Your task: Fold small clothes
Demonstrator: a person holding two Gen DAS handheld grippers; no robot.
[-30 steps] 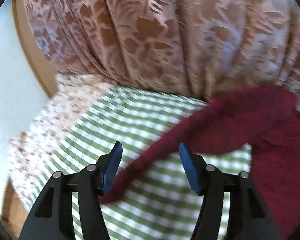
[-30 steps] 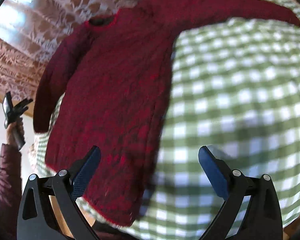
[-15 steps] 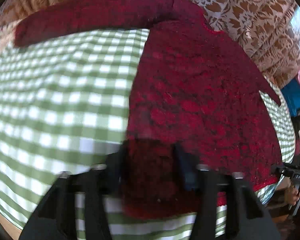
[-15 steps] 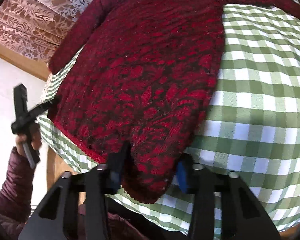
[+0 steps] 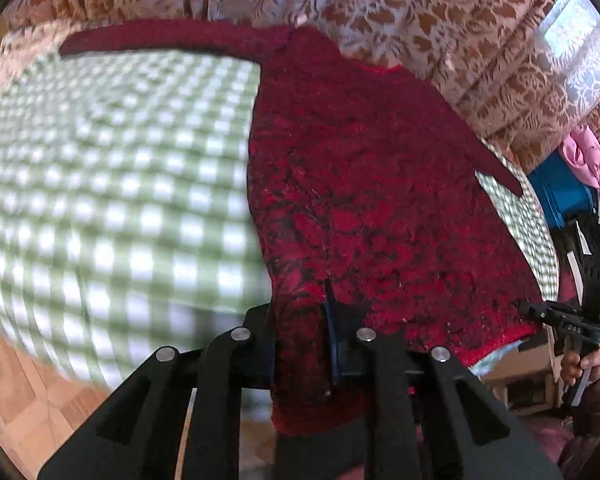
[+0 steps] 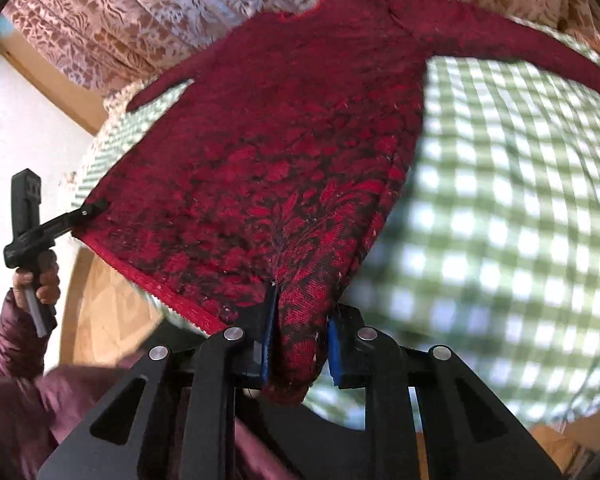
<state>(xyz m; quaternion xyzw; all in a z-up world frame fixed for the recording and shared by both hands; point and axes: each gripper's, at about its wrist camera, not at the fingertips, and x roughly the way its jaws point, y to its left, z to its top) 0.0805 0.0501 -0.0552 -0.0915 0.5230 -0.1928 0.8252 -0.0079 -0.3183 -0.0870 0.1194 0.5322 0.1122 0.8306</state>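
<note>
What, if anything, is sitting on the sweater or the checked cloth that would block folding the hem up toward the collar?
Nothing visible. The red sweater lies flat on the green checked cloth, with nothing on top of it; both grippers are closing on its hem corners.

The left tongs (image 5: pixel 300 344), jaws closing, pinch the red sweater's (image 5: pixel 364 200) hem corner on the green-checked cloth (image 5: pixel 112 168).

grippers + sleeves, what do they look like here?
Both the left gripper and the right gripper are matte black, with cut-out linkage arms, silver pivot pins and blue pads on the jaws. Each has a black pistol-style handle. The person's sleeve is maroon and puffy.
</note>
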